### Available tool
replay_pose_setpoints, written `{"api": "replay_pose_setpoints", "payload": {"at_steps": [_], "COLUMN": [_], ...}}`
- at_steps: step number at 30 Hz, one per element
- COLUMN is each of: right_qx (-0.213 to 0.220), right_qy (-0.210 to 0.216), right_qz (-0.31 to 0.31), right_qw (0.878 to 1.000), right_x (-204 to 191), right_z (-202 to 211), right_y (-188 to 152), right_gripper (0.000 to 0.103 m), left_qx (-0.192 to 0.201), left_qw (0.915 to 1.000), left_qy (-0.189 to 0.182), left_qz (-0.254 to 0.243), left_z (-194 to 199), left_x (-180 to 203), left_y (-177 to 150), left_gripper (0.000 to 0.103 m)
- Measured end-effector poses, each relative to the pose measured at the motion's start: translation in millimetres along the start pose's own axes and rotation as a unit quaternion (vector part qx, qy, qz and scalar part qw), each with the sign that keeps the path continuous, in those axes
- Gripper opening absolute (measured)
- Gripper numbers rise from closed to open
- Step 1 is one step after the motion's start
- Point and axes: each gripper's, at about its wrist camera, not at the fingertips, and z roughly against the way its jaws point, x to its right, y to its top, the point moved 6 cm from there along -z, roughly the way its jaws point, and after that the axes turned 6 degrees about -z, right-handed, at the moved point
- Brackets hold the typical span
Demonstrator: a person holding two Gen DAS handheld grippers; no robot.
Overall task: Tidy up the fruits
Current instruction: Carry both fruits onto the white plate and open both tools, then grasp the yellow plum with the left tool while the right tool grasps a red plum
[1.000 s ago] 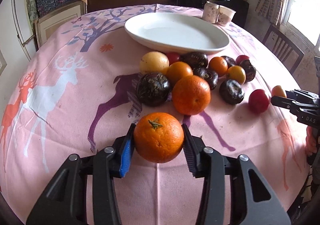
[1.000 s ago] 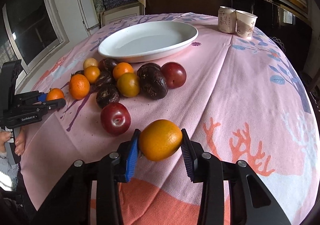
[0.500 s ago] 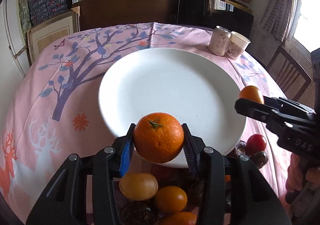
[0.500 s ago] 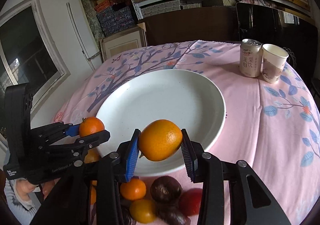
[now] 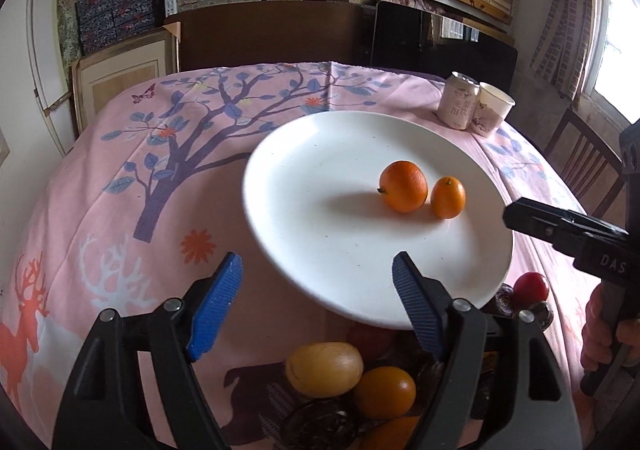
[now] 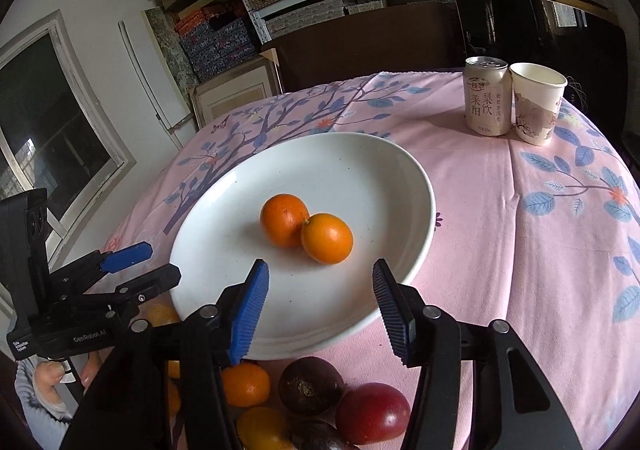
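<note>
Fruit now sits on the white plate (image 6: 404,185): a larger orange (image 6: 283,219) and a smaller orange (image 6: 327,238) lie touching each other near its middle, on the pink patterned tablecloth (image 6: 540,250). The left gripper (image 5: 318,286) has just been opening, its blue pads spread wide over the plate's near rim with nothing between them. The right gripper (image 6: 320,300) has likewise just been opening and hangs released above the near edge of the plate, empty, the smaller orange lying just beyond its fingertips. More fruit (image 6: 340,406) remains on the cloth just in front of the plate, among it dark purple, red and yellow pieces. A drink can (image 6: 486,101) and a paper cup (image 6: 536,107) stand side by side at the far side of the table.
</note>
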Motion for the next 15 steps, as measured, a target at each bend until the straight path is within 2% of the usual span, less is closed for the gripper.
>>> {"api": "replay_pose_setpoints", "payload": {"at_steps": [2,4,8,10,12,15], "right_qx": [0.016,0.025,0.023,0.026,0.031,0.030], "right_qy": [0.001,-0.008,-0.008,-0.009,-0.013,-0.018], "right_qz": [-0.016,-0.028,-0.056,-0.065,-0.067,-0.063], "right_qw": [1.000,0.999,0.998,0.998,0.997,0.997], "right_x": [7.9,17.9,33.6,37.7,39.7,38.4], "right_z": [11.3,18.9,30.7,37.5,42.9,45.0], "right_y": [0.2,-3.2,-20.0,-27.4,-33.5,-41.2], "right_gripper": [0.055,0.057,0.060,0.063,0.070,0.073], "left_qx": [0.008,0.011,-0.005,-0.012,-0.018,-0.027], "left_qw": [0.9997,0.9989,0.9981,0.9985,0.9992,0.9992], "left_qy": [-0.002,0.003,0.005,0.004,0.008,0.028], "left_qz": [0.025,0.045,0.061,0.053,0.034,-0.001], "left_z": [8.2,14.7,18.8,18.8,17.7,12.1], "left_x": [-12.6,-23.4,-31.3,-26.4,-17.4,-6.1], "left_y": [-4.6,-13.4,-37.5,-46.4,-51.8,-55.9], "left_gripper": [0.078,0.086,0.086,0.086,0.087,0.089]}}
